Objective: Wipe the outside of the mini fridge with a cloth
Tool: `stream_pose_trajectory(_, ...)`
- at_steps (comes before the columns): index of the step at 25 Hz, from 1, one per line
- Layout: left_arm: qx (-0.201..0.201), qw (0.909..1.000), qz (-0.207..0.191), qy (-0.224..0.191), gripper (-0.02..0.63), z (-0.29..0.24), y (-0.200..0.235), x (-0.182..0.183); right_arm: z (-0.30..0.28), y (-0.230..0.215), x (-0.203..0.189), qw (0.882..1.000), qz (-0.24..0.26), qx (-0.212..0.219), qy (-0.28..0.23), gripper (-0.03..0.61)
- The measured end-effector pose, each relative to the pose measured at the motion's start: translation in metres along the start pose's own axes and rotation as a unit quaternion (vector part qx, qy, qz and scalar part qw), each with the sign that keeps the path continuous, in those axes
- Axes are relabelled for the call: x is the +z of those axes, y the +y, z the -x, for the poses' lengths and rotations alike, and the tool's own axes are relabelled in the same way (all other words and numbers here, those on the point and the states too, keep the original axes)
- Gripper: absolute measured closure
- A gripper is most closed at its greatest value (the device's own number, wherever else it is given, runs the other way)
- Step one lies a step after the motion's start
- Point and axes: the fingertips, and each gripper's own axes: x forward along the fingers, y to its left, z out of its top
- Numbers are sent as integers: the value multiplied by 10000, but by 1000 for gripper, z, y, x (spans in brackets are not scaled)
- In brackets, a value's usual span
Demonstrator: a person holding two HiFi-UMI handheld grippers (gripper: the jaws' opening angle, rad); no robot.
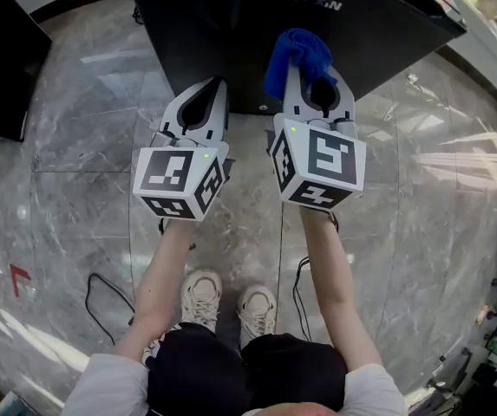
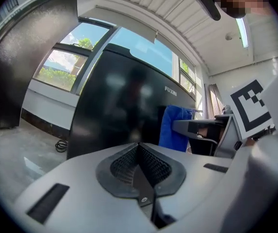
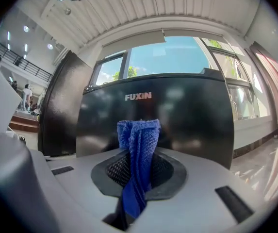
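Straight ahead of the right gripper (image 1: pixel 313 76), whose fingers are pinching the upright blue cloth (image 1: pixel 293 52), the mini fridge (image 1: pixel 231 42) is standing close, while the left gripper (image 1: pixel 209 94) is hovering alongside, fingers closed and empty.

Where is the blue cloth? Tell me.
The blue cloth is pinched upright in the right gripper, at the head view's right, facing the black mini fridge.

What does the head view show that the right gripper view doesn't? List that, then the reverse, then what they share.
Head view only: the person's shoes, forearms and a floor cable. Right gripper view only: the windows with sky and the ribbed ceiling. Both: the black mini fridge and the blue cloth pinched in the right gripper.
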Motion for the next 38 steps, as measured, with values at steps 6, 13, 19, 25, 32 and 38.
stream_pose_trajectory(6, -280, 9996, 29, 12, 609, -16, -30, -6, 12, -53, -3, 9989, 10, -459, -5, 514)
stream_pose_trajectory(13, -441, 9990, -60, 47, 609, -38, -57, -5, 23, -115, -9, 9940, -48, -1092, 61, 514)
stream_pose_trajectory(19, -750, 9968, -250, 103, 609, -47, -87, -7, 30, -165, -13, 9874, 74, -1575, 109, 514)
stream_pose_trajectory(25, -740, 9967, -233, 239, 609, -49, -90, -17, 33, -189, -17, 9852, 157, -1693, 230, 514)
stream_pose_trajectory(32, -680, 9970, -289, 244, 609, -49, -90, -17, 35, -214, -21, 9809, 74, -1925, 279, 514)
stream_pose_trajectory(38, -664, 9970, -289, 257, 609, -47, -91, -18, 41, -214, -23, 9810, 46, -1920, 291, 514)
